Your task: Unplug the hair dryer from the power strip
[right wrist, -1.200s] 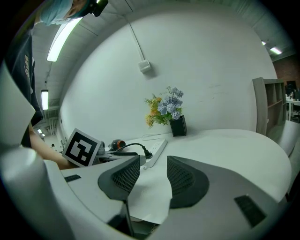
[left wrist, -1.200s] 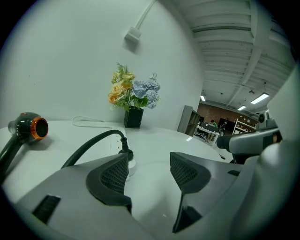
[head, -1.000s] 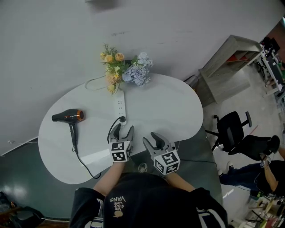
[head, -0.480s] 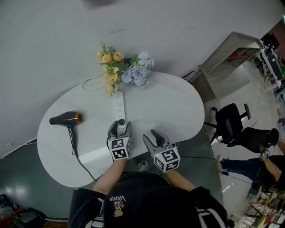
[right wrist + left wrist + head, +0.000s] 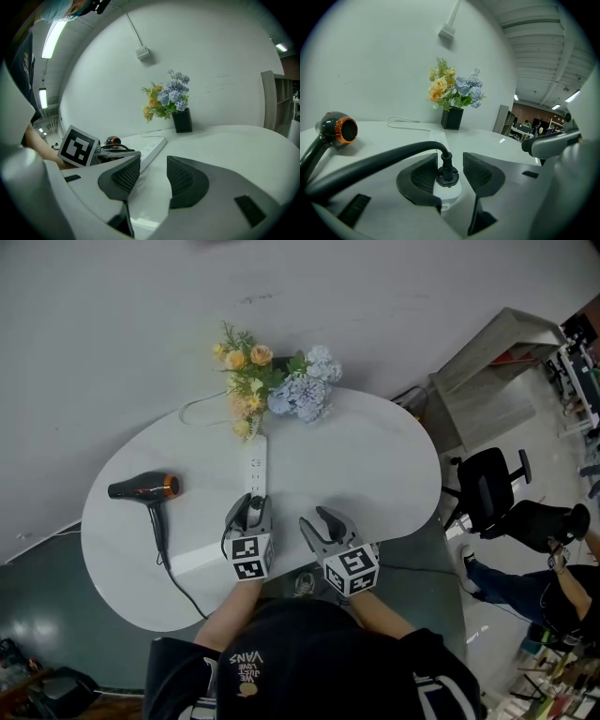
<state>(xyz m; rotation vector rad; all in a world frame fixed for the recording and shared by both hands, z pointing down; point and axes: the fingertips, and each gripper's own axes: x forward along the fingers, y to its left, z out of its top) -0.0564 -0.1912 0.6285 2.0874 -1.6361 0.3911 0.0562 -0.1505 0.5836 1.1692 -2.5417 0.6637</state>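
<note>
Plug (image 5: 447, 175), black and round: sitting in the near end of the power strip (image 5: 255, 468), with its cord (image 5: 370, 164) arching away to the left.

Left gripper (image 5: 450, 171): jaws closing on either side of the plug, which is standing between them. The left pad is lying just beside it and the right pad is showing a thin gap, so nothing is being squeezed yet.

Right gripper (image 5: 150, 180): hanging over the near edge of the table (image 5: 366, 460), just right of the left gripper. Its jaws are standing apart and holding nothing.

Power strip, white and long: lying along the middle of the table, running from near to far, with its thin white lead curling off the far end.

Hair dryer (image 5: 142, 488), black with an orange ring: lying on its side at the table's left, well apart from the strip, handle pointing toward the near edge.

Flowers (image 5: 277, 385), yellow and pale blue, in a black vase (image 5: 452, 118): standing at the table's far edge, just beyond the strip.

Office chair (image 5: 489, 504), black: standing on the floor to the right.
</note>
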